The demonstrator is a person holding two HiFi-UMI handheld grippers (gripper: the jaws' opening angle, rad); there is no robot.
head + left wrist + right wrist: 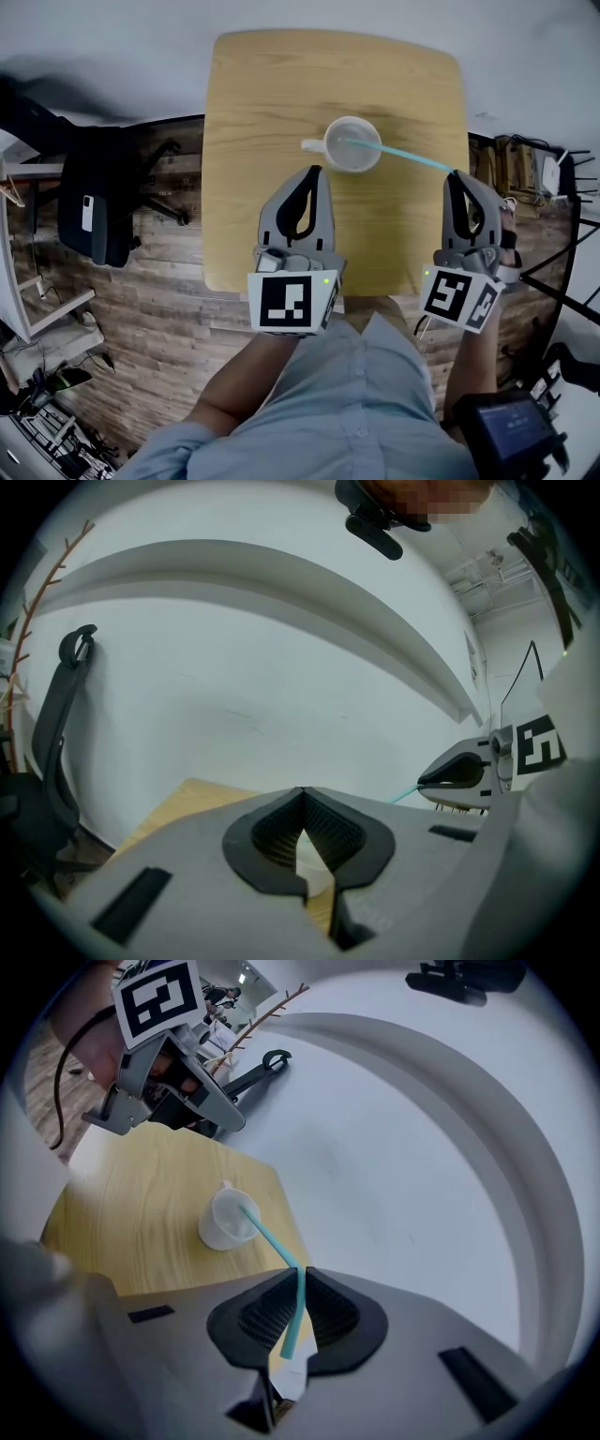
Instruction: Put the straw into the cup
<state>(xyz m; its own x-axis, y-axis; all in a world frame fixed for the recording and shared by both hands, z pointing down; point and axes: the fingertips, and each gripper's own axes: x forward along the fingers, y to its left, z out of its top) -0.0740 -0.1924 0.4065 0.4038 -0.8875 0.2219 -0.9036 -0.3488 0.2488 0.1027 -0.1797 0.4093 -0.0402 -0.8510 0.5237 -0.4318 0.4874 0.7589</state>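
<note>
Over a light wooden table [272, 94], the right gripper [457, 178] pinches the near end of a teal straw [398, 156]. The straw's far tip reaches the mouth of a white cup [328, 150], which stands upright on its base with its handle turned to the person's left. Whether the tip is already past the rim or just above it cannot be told. In the right gripper view, the right gripper [300, 1271] has its jaws pressed onto the straw [272, 1238], which bends where it leaves them and slants down toward the cup [214, 1234]. A short tail of straw shows behind the grip. The left gripper [312, 172] hovers just beside the cup on the person's side, clenched on nothing; its own view shows the left gripper [302, 793] with jaws together and only table visible behind them. The straw looks light, thin and springy, so it is likely to flex or kink under a hard squeeze. A hold near the end, as here, leaves most of its length free to slide in. The cup appears light enough to tip if nudged sideways
</note>
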